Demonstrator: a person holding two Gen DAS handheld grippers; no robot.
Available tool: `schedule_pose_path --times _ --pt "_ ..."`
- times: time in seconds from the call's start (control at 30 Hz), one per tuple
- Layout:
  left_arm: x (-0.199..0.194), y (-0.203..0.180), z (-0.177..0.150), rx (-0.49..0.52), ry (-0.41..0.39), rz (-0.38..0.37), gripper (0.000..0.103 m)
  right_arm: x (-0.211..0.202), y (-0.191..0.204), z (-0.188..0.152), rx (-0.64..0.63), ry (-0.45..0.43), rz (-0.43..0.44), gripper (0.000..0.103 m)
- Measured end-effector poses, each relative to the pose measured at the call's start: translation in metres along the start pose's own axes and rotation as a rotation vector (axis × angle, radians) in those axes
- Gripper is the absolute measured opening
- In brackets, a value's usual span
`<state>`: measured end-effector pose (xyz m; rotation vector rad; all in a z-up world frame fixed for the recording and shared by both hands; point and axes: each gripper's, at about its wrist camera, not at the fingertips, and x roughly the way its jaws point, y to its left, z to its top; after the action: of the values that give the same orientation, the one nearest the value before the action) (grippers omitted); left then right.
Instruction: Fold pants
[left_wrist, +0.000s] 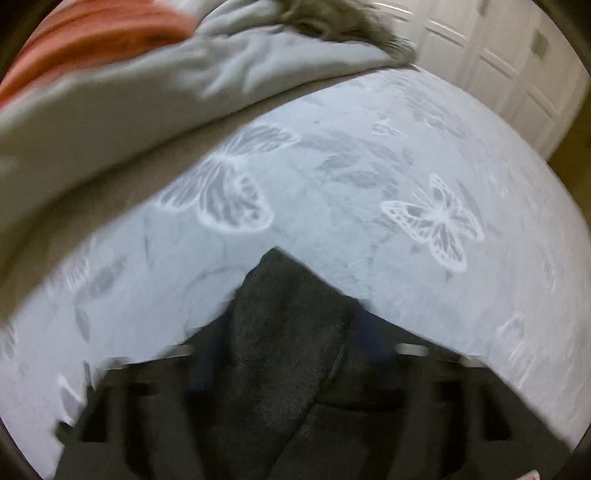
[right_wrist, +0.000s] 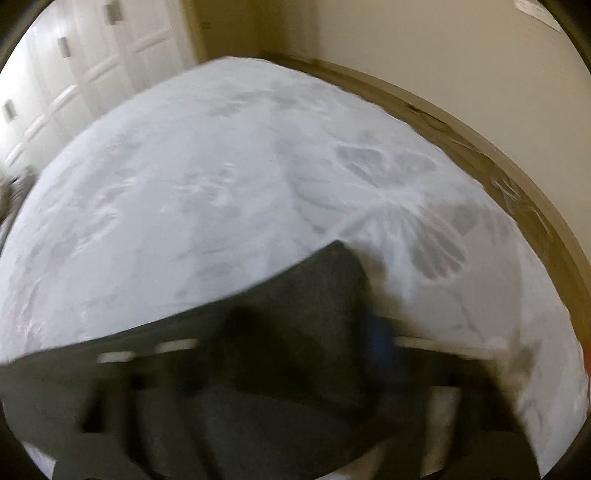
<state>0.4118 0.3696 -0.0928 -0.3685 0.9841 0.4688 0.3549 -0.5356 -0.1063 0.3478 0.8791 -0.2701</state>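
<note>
The left claw (left_wrist: 291, 354) pinches a corner of the dark pants (left_wrist: 284, 332), which points toward twelve o'clock over the bed (left_wrist: 369, 166). The right claw (right_wrist: 295, 354) pinches another corner, peaking toward one o'clock, its edge trailing to eight o'clock.

bare bedspread (left_wrist: 351, 177) ahead, heaped duvet (left_wrist: 110, 110) left

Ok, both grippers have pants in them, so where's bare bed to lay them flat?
Ahead of both grippers the butterfly bedspread is bare, running right to the wooden bed edge by the wall. The far left is crowded: a bunched grey blanket and an orange cloth. The left gripper and right gripper each hold dark pants.
</note>
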Motion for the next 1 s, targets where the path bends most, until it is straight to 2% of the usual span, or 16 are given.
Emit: schedule_pose_path --times 0.03,0.13,0.23,0.33,0.43,0.53,0.6,0.7,0.73,0.8,0.83,0.87,0.9,0.93,1.0 --pt "-0.005 -0.001 0.0 0.014 -0.001 -0.024 0.023 -0.005 0.002 0.001 -0.01 -0.012 -0.002 0.006" --pt "-0.033 0.007 0.0 0.0 -0.038 -0.091 0.018 -0.041 0.007 0.0 -0.068 -0.096 0.004 0.005" --pt "-0.081 0.023 -0.003 -0.002 -0.092 -0.168 0.015 -0.095 -0.002 -0.003 -0.081 -0.198 0.039 0.004" --pt "-0.14 0.049 -0.016 0.015 -0.139 -0.25 0.014 -0.156 -0.011 -0.02 -0.147 -0.289 0.089 0.004" --pt "-0.185 0.073 -0.043 0.081 -0.177 -0.258 0.014 -0.208 -0.029 -0.052 -0.2 -0.331 0.137 0.004" --pt "-0.215 0.099 -0.081 0.154 -0.186 -0.246 0.014 -0.234 -0.05 -0.089 -0.237 -0.322 0.151 0.004" --pt "-0.221 0.12 -0.111 0.182 -0.163 -0.233 0.014 -0.235 -0.067 -0.12 -0.252 -0.269 0.148 0.005" --pt "-0.216 0.14 -0.153 0.221 -0.078 -0.227 0.028 -0.215 -0.091 -0.162 -0.219 -0.124 0.098 0.012" --pt "-0.212 0.145 -0.162 0.208 -0.054 -0.233 0.032 -0.21 -0.097 -0.178 -0.198 -0.068 0.064 0.014" --pt "-0.215 0.16 -0.18 0.116 -0.038 -0.242 0.039 -0.214 -0.104 -0.191 -0.15 -0.054 0.038 0.015" --pt "-0.219 0.165 -0.185 0.068 -0.039 -0.262 0.048 -0.221 -0.105 -0.195 -0.121 -0.063 0.038 0.021" --pt "-0.223 0.17 -0.188 0.021 -0.039 -0.292 0.05 -0.233 -0.105 -0.197 -0.078 -0.075 0.051 0.04" --pt "-0.228 0.173 -0.191 -0.028 -0.037 -0.336 0.052 -0.24 -0.105 -0.196 -0.044 -0.091 0.058 0.054" --pt "-0.231 0.175 -0.192 -0.075 -0.035 -0.375 0.059 -0.256 -0.1 -0.196 -0.011 -0.127 0.066 0.076" --pt "-0.233 0.172 -0.189 -0.153 -0.033 -0.407 0.069 -0.273 -0.091 -0.2 -0.006 -0.166 0.092 0.079"
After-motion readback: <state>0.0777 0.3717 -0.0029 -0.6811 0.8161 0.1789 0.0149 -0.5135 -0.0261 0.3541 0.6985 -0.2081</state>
